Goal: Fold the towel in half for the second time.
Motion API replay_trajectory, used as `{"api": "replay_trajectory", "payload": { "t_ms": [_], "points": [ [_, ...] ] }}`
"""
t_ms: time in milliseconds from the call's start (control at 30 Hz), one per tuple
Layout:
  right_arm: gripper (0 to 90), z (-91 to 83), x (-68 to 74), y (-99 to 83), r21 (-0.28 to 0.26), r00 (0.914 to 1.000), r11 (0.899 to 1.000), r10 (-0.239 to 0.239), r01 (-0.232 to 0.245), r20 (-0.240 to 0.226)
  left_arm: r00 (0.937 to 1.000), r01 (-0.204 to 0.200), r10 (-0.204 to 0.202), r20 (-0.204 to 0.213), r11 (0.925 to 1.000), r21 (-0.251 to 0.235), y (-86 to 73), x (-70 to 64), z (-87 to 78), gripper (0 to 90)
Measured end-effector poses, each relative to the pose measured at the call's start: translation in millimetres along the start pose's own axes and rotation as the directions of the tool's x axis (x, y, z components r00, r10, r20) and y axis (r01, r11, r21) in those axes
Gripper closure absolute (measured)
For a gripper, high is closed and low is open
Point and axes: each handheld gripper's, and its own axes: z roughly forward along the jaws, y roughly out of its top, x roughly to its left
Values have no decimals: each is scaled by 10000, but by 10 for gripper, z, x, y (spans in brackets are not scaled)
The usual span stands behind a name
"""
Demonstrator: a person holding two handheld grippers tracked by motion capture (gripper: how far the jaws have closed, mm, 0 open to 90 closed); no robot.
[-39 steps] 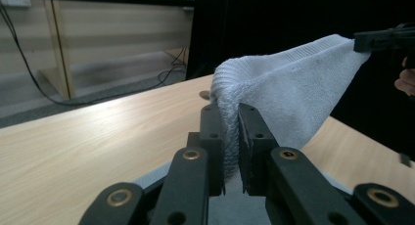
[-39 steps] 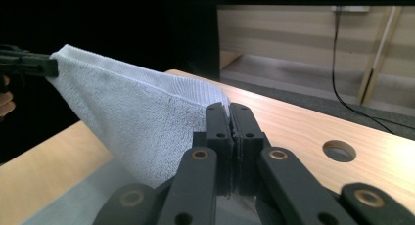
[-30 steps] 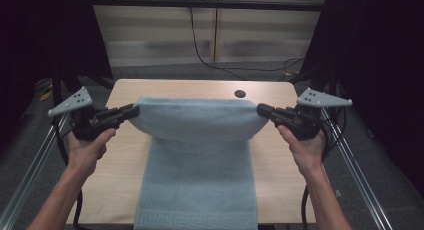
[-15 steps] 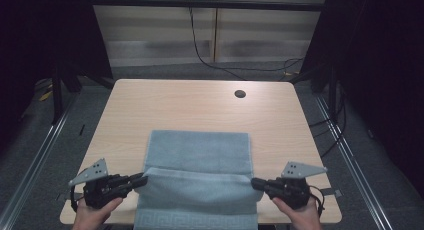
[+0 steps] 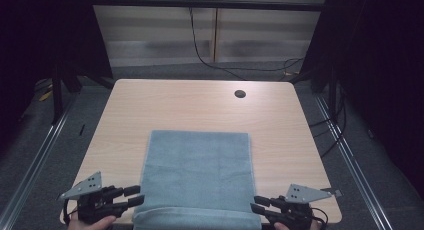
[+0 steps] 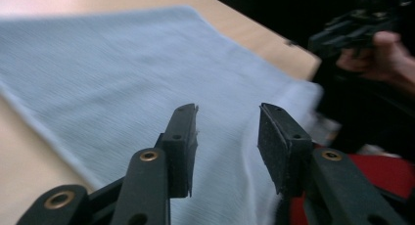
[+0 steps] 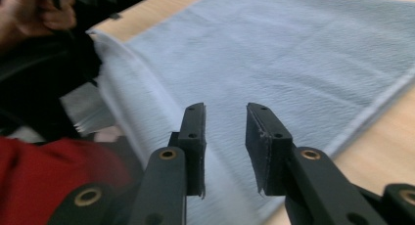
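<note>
Towel folded, both hand-held grippers let go
Your left hand-held gripper and right hand-held gripper gape empty at the bottom corners; the towel overhangs the worktop edge and may slide off.

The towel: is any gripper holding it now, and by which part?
Nothing is held. The left gripper and the right gripper are both open beside the towel.

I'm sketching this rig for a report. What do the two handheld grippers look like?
Both the left gripper and the right gripper are black, each with two flat, pad-faced jaws on arms pinned by brass-coloured rivets. Each carries a grey three-cornered plate dotted with small holes on top. A black cable loops from the right one. Bare hands hold them; no sleeves are visible.
</note>
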Motion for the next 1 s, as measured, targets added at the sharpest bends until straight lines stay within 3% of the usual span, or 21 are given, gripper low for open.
{"api": "replay_trajectory", "payload": {
  "t_ms": [100,233,267,433,500,567,633,700,800,900,1000],
  "points": [
    [655,160,-163,59,238,9999,9997,74,-77,148,9992,236,-221,-346,9988,419,51,249,213,572],
    [637,442,-416,187,813,9996,9966,126,-145,237,9973,603,-556,-483,9928,1036,147,557,532,561],
    [633,511,-490,228,925,9994,9955,196,-221,271,9957,668,-589,-717,9913,1138,172,619,603,561],
    [593,799,-848,443,1169,9977,9927,227,-301,640,9939,657,-513,-975,9865,1502,268,816,866,562],
    [594,896,-954,508,1218,9969,9915,377,-460,697,9922,780,-607,-1090,9836,1625,281,879,952,567],
    [603,1001,-1030,542,1338,9956,9900,324,-440,877,9906,647,-420,-1300,9824,1752,269,931,1025,567],
    [616,1105,-1075,523,1592,9952,9861,322,-466,920,9910,795,-601,-1193,9831,1651,248,937,1044,576],
    [608,1176,-1049,479,1973,9938,9800,51,-272,1112,9915,541,-316,-1263,9825,1783,224,876,1030,575],
    [621,1135,-1011,453,2060,9943,9782,53,-273,1064,9938,283,-91,-1111,9846,1727,143,791,971,590],
    [649,1066,-979,420,2248,9944,9740,47,-284,1057,9962,297,-154,-856,9854,1675,77,721,914,617],
    [649,1031,-955,391,2231,9945,9744,36,-271,1048,9958,191,-36,-909,9852,1701,47,644,896,619]
  ]
}}
